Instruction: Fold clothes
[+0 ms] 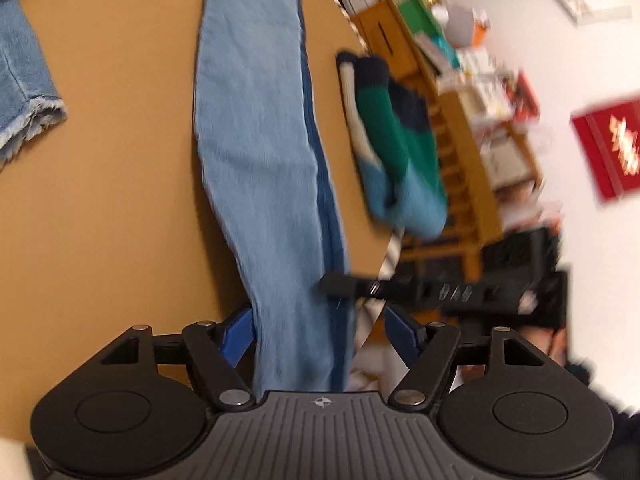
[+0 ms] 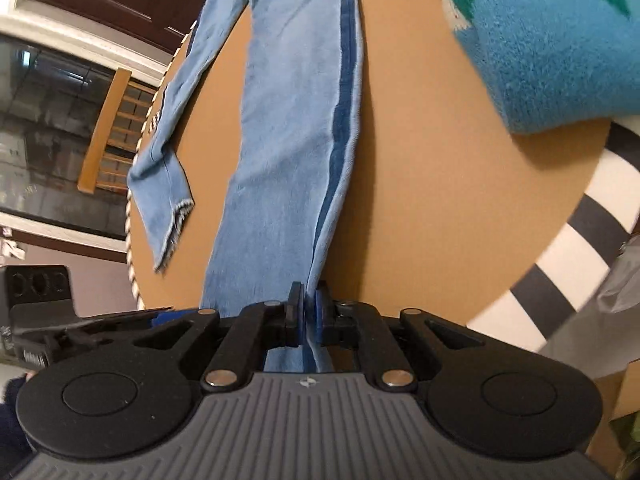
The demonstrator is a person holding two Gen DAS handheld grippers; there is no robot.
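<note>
Right tongs (image 2: 306,312): jaws together, clamped on the near hem edge of the jeans (image 2: 288,128), right at the dark blue side stripe (image 2: 340,132). Cloth passes between the blue pads and runs down under the tool body.

Left tongs (image 1: 316,332): jaws apart, blue pads wide on either side. The jeans (image 1: 256,140) leg passes between them, lying against the left pad; whether the right pad touches cloth cannot be told. Left view is motion-blurred.

Jeans: one leg stretched from the tongs toward 12 o'clock across the brown round worktop (image 2: 420,200). The other leg (image 2: 164,184) lies apart at 10 o'clock in the right view, frayed hem near the worktop's edge; in the left view it shows at 9–10 o'clock (image 1: 24,80).

Knit sweater (image 2: 552,48), blue, green and navy blocks, lies on the worktop at 1–2 o'clock in the right view; at 2 o'clock in the left view (image 1: 396,144), near the rim.

Beyond the worktop: a striped cloth edge (image 2: 592,208) at 3–4 o'clock, and wooden shelves (image 1: 472,120) with books at 1–3 o'clock in the left view.
</note>
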